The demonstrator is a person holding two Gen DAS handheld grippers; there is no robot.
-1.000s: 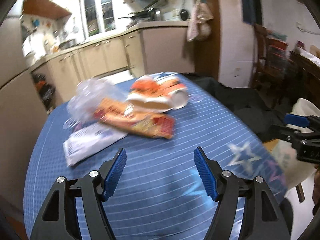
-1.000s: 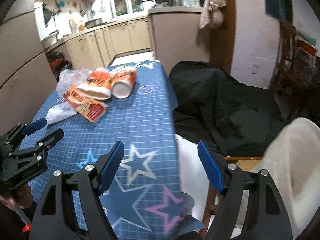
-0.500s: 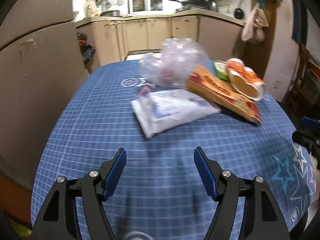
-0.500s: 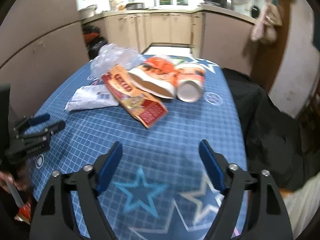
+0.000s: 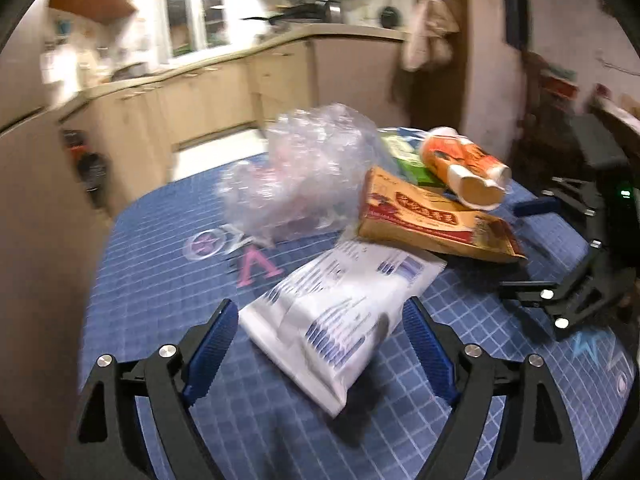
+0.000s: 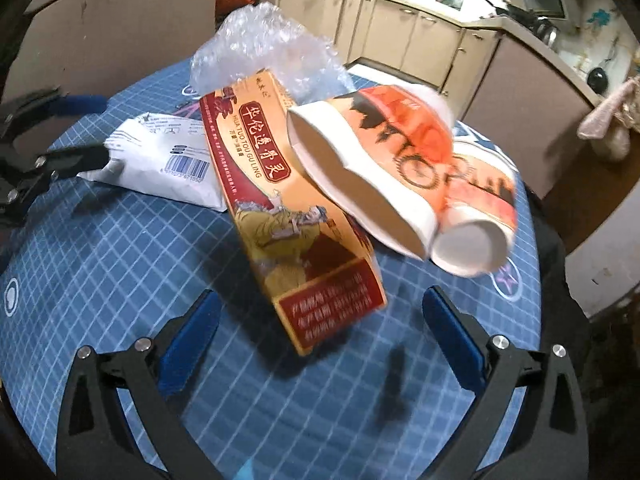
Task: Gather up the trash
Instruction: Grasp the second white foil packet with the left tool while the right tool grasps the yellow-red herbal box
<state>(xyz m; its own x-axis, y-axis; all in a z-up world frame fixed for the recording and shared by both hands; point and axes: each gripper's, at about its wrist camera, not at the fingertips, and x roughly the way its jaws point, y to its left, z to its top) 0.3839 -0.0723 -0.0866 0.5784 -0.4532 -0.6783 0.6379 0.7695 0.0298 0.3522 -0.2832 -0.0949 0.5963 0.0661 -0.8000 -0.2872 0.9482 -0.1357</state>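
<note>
A pile of trash lies on the blue checked tablecloth (image 5: 160, 300). A white printed packet (image 5: 340, 312) lies between the open jaws of my left gripper (image 5: 320, 352). An orange and red carton (image 6: 288, 208) reaches between the open jaws of my right gripper (image 6: 324, 344). Two orange and white paper cups (image 6: 384, 168) lie on their sides on the carton's far end. A wad of clear bubble wrap (image 5: 304, 172) sits behind them. A green packet (image 5: 404, 156) peeks out under the cups. Both grippers are empty.
Each gripper shows in the other's view: the right one (image 5: 576, 276) at the table's right edge, the left one (image 6: 44, 148) at the left. Kitchen cabinets (image 5: 200, 108) stand beyond the table. A dark cloth-covered chair (image 6: 560, 272) is to the right.
Both grippers have moved in close over the table to the trash pile. The white packet now lies between the left jaws and the carton's end between the right jaws.
</note>
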